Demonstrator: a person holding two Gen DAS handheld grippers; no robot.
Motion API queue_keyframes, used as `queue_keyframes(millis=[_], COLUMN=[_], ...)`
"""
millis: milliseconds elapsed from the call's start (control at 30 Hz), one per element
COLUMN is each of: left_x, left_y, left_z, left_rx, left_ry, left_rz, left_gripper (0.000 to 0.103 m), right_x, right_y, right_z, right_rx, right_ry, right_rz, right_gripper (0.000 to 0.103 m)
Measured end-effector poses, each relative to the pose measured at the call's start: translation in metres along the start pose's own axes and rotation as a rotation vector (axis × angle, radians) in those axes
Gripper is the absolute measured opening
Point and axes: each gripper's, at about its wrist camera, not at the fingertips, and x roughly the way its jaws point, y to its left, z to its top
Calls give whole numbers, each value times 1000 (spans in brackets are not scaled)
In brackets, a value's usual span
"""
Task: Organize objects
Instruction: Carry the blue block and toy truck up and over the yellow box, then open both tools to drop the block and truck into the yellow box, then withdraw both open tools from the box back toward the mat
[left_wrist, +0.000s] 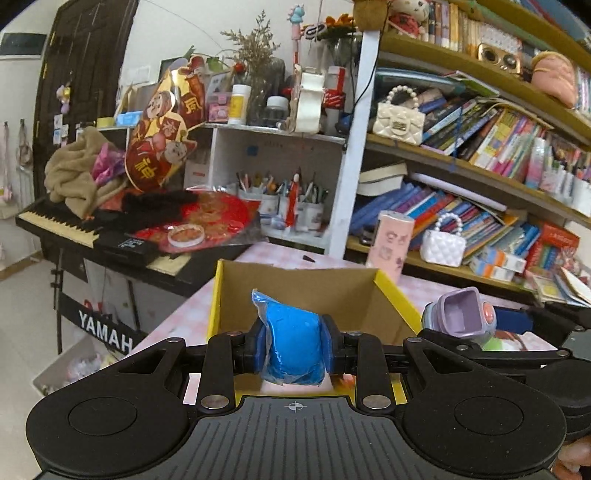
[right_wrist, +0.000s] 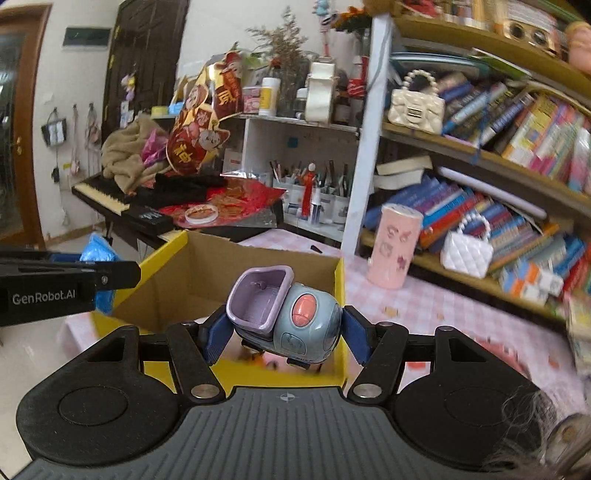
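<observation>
Blue clay packet sits pinched in the left gripper; the right gripper clamps a toy car, both probably bound for the cardboard box just ahead.

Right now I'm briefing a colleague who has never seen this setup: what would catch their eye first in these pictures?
First, the bright blue packet clamped in the left gripper, held in front of an open yellow cardboard box on the pink checked tablecloth. Next, the purple and grey toy gripped by the right gripper in front of that same box. Behind, a crammed bookshelf fills the right side.
</observation>
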Motion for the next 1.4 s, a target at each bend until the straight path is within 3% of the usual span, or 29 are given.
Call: queue_keyframes(millis=[267,433,633,767,1000,1233,1400], left_x=[53,81,98,104,107,90,65], left_y=[-5,-2,0,0,0,-8,-9], left_z=[-2,-5,-10,-14,-15,-5,3], left_rx=[35,-13,7,-11,-10,29,14], left_ry=[86,176,251,292,296,216,134], left_rz=[42,78,113,98,93,58,38], left_gripper=[27,27,28,28,29,57,70], right_x=[71,102,118,130,129,113,82], right_y=[-8,-1,-2,-13,-14,-14,-17], right_z=[2,0,7,6,6,2,3], right_rx=[-139,-227,-244,-119,-118,-105,-20], right_ry=[135,204,253,365,366,281,172], right_rz=[70,148,282,357,363,306,240], right_gripper=[61,61,61,62,64,67,67])
